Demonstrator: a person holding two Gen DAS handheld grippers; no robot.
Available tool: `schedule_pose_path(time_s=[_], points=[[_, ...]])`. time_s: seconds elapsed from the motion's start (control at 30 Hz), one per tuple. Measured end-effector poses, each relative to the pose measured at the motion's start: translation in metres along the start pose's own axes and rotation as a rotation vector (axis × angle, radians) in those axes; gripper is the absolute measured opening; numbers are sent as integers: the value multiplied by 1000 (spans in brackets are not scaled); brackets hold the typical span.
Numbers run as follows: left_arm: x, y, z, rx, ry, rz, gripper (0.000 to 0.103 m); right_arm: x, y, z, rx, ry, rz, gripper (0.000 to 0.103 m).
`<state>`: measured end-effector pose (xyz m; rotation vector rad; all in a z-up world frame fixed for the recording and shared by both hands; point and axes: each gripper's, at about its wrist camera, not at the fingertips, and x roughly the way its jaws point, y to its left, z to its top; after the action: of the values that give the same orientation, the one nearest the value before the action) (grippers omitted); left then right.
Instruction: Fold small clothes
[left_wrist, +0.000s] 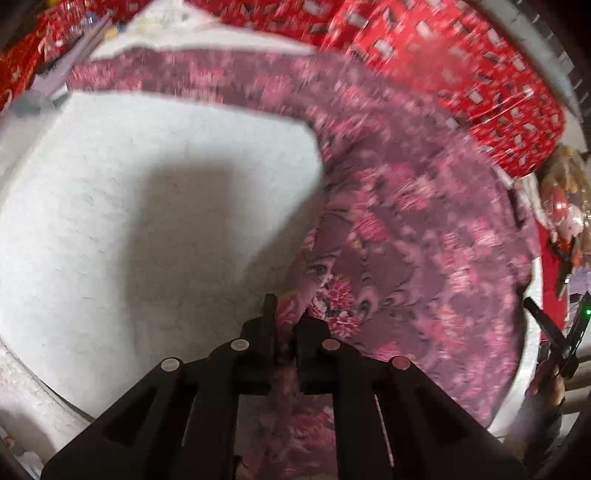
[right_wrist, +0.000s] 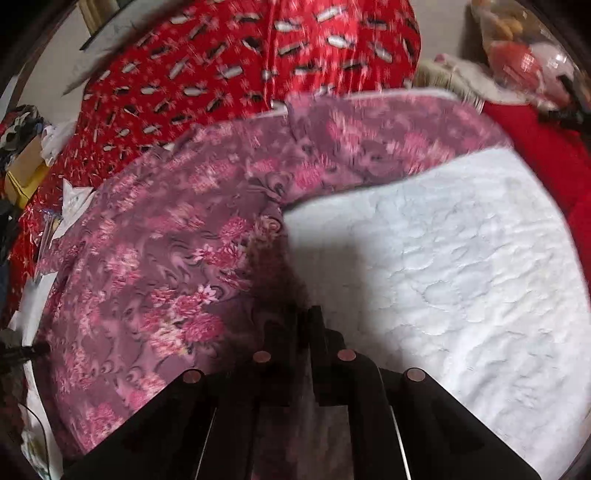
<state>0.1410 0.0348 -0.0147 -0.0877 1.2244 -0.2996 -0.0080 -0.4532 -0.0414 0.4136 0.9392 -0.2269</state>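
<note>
A purple garment with pink flowers (left_wrist: 406, 229) lies spread over a white quilted pad (left_wrist: 147, 221). In the left wrist view it fills the right half and a strip along the top. My left gripper (left_wrist: 284, 332) is shut on the garment's edge near the bottom centre. In the right wrist view the same garment (right_wrist: 166, 258) covers the left and upper middle, with the white pad (right_wrist: 461, 277) at the right. My right gripper (right_wrist: 299, 332) is shut on the garment's edge, in shadow. Both views are motion-blurred.
A red patterned cloth (left_wrist: 461, 55) lies beyond the pad, also in the right wrist view (right_wrist: 240, 66). A bagged toy (right_wrist: 528, 62) and a red surface (right_wrist: 546, 147) sit at the far right. Papers and boxes (right_wrist: 33, 162) lie at the left edge.
</note>
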Motion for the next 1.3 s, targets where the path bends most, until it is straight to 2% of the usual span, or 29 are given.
schedule_pose_path(time_s=[0.07, 0.1, 0.13, 0.2, 0.23, 0.27, 0.3, 0.33, 0.37, 0.4, 0.43, 0.5, 0.6, 0.73, 0.87, 1.0, 1.13, 1.27, 1.3], points=[[-19, -13, -8, 41, -59, -23, 13, -21, 8, -5, -17, -35, 70, 12], [-27, -25, -15, 82, -93, -22, 22, -31, 13, -10, -34, -55, 125, 12], [-28, -34, -19, 113, -115, -10, 36, -37, 18, -17, -56, -57, 164, 14], [-20, -54, -28, 180, -129, 17, 47, -35, 27, -33, -119, -11, 187, 16], [-9, -68, -33, 221, -120, 48, 47, -29, 32, -44, -157, 21, 168, 16], [2, -77, -38, 255, -97, 81, 47, -14, 36, -57, -199, 88, 134, 17], [18, -86, -46, 292, -53, 115, 47, -1, 42, -66, -233, 138, 103, 17], [28, -91, -50, 307, -17, 131, 47, -5, 44, -72, -260, 89, 94, 16], [34, -94, -55, 314, 12, 146, 47, -11, 44, -73, -274, 85, 101, 16], [33, -97, -60, 329, -7, 172, 47, -13, 42, -70, -262, 104, 115, 15], [28, -100, -63, 345, -17, 178, 47, -19, 34, -66, -226, 97, 140, 15], [22, -100, -62, 351, -1, 148, 47, -39, 4, -52, -135, 24, 167, 18], [14, -100, -56, 360, -14, 134, 47, -54, -68, -26, 115, -77, 149, 40], [11, -107, -44, 347, -28, 95, 47, -50, -176, 9, 475, -171, 107, 41], [18, -117, -33, 267, -15, 16, 47, -21, -246, 46, 725, -240, 115, 46], [31, -122, -14, 199, 5, -28, 47, 28, -273, 88, 826, -246, 103, 49], [41, -133, 5, 193, -3, -34, 47, 78, -300, 121, 925, -217, 134, 52], [43, -147, 27, 191, -36, -74, 47, 98, -301, 138, 917, -265, 134, 53], [44, -151, 33, 192, -46, -82, 47, 100, -299, 144, 892, -266, 112, 42]])
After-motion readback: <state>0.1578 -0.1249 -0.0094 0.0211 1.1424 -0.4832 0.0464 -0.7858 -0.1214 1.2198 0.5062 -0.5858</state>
